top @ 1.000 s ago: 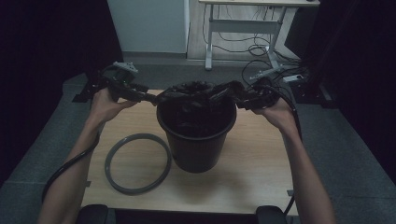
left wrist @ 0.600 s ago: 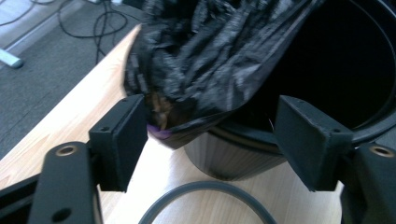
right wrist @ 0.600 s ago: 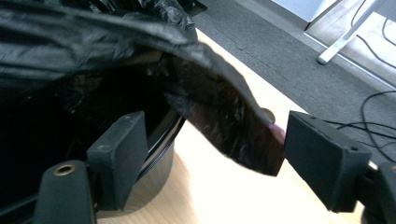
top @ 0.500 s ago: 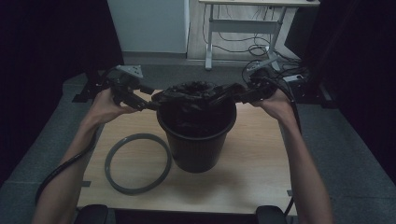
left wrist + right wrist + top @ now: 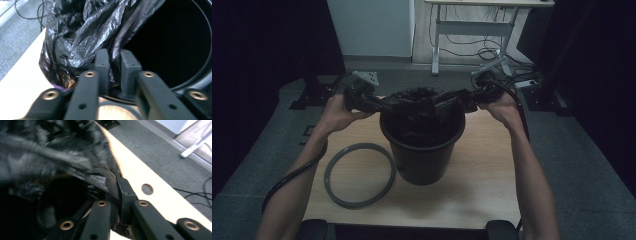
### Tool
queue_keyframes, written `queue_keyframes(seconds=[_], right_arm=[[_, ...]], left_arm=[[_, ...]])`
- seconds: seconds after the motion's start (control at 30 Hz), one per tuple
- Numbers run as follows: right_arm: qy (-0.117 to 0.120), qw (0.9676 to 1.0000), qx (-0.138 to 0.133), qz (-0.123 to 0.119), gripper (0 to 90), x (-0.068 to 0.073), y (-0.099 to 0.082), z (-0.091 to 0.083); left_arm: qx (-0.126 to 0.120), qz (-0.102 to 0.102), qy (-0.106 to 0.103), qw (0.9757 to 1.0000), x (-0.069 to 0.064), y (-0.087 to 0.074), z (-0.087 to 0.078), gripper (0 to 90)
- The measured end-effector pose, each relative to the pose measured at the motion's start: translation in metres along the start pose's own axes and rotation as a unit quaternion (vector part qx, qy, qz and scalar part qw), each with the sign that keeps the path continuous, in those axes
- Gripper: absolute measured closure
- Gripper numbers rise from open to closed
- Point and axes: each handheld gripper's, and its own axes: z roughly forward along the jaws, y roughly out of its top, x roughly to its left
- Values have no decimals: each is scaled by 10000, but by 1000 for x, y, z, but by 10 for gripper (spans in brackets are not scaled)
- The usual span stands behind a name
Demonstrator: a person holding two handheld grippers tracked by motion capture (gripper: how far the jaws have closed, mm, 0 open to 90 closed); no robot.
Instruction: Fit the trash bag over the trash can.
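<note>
- The pale wooden rectangular table (image 5: 482,185) is bearing everything; the person's forearms are entering from six o'clock in the high view.
- The round black plastic bucket (image 5: 422,155) is standing upright at the table's centre, its mouth open to the camera.
- The crumpled black plastic bin liner (image 5: 419,102) is lying bunched over the bucket's far rim, around twelve o'clock of the mouth, not yet spread. Its long axis is running from nine to three o'clock, strung between the two tools.
- The flat grey plastic ring (image 5: 360,175) is lying on the table at about eight o'clock from the bucket, just beside its base and untouched.
- The left gripper (image 5: 384,103) is reaching in from nine o'clock; its jaws have just been closing and are now pinching a fold of the liner (image 5: 82,40) between them.
- The right gripper (image 5: 457,102) is reaching in from three o'clock; its jaws have likewise just been closing and are clamping the liner's opposite edge (image 5: 75,162).
- Deciding relation: the liner is lying between the two tools, each equally near. Drawing them apart along that axis would probably open the liner over the bucket's mouth.
</note>
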Motion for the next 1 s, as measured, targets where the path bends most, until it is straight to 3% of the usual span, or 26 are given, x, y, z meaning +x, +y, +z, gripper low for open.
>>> queue_keyframes(seconds=[0.2,0.6,0.77,0.9,1.0], right_arm=[[141,9998,135,-107,886,19,-11,-11],[335,9988,186,-292,889,52,-44,-33],[390,9984,178,-371,889,64,-53,-38],[383,9980,229,-454,890,73,-63,-35],[491,9974,266,-453,889,77,-68,-33]], left_arm=[[-51,-41,-18,10000,-5,-7,-6,883],[-283,-73,-130,9995,-21,-36,-21,892],[-252,-35,-177,9995,-26,-50,-17,892],[-403,-114,-347,9985,-24,-59,-14,892],[-246,-97,-351,9990,-24,-64,-9,892]])
